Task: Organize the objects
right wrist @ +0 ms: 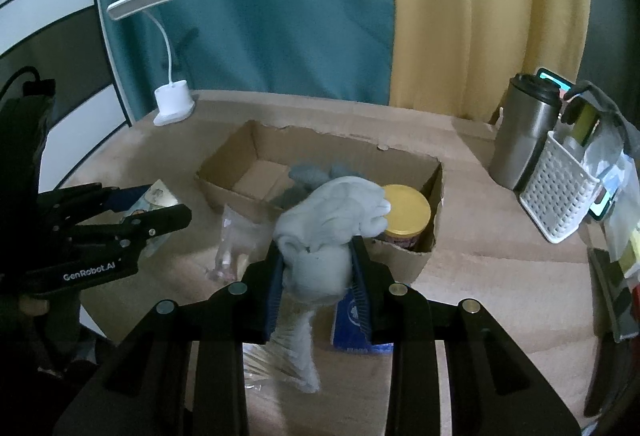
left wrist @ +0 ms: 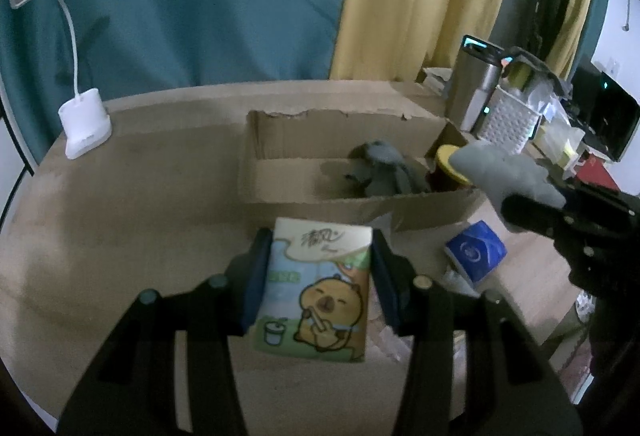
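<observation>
My left gripper (left wrist: 318, 248) is shut on a tissue pack (left wrist: 316, 288) printed with a cartoon capybara, held just in front of the open cardboard box (left wrist: 280, 175). My right gripper (right wrist: 318, 256) is shut on a pale grey cloth (right wrist: 332, 220), held above the box's near wall (right wrist: 416, 264); it shows at the right of the left wrist view (left wrist: 516, 175). Inside the box lie a dark grey cloth (left wrist: 380, 167) and a yellow-lidded jar (right wrist: 404, 211). A blue packet (left wrist: 476, 250) lies on the table in front of the box.
A white desk lamp (left wrist: 82, 123) stands at the back left. A steel tumbler (right wrist: 520, 131) and a white perforated basket (right wrist: 560, 191) of items stand at the right. A clear plastic bag (right wrist: 236, 244) lies before the box. Teal and yellow curtains hang behind.
</observation>
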Demonstrator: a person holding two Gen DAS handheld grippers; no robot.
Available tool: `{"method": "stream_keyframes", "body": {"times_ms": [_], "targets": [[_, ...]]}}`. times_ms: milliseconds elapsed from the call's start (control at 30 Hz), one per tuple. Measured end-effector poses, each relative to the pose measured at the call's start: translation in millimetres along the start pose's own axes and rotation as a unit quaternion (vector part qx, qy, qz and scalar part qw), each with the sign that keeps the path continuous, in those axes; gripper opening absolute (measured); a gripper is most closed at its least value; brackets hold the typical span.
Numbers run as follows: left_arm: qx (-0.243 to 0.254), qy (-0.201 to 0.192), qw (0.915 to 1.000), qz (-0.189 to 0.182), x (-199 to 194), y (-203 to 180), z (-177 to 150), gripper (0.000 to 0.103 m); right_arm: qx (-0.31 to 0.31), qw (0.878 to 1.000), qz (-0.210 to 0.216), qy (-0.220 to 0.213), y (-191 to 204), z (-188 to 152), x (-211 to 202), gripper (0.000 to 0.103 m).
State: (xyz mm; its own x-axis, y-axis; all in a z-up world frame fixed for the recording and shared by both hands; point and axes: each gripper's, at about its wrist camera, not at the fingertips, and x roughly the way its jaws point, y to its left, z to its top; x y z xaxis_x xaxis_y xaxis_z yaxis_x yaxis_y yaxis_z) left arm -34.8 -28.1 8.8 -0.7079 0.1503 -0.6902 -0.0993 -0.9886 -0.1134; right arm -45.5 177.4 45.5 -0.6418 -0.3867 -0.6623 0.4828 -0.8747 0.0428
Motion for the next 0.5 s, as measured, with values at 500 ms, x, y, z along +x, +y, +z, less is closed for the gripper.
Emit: {"method": "stream_keyframes", "body": {"times_ms": [500], "targets": [[-0.005,-0.012,0.9999,0.002,8.3,8.2,23.9,0.049,-0.008,1.000,0.009,0.000,1.6,17.9,12.8,0.033]]}}
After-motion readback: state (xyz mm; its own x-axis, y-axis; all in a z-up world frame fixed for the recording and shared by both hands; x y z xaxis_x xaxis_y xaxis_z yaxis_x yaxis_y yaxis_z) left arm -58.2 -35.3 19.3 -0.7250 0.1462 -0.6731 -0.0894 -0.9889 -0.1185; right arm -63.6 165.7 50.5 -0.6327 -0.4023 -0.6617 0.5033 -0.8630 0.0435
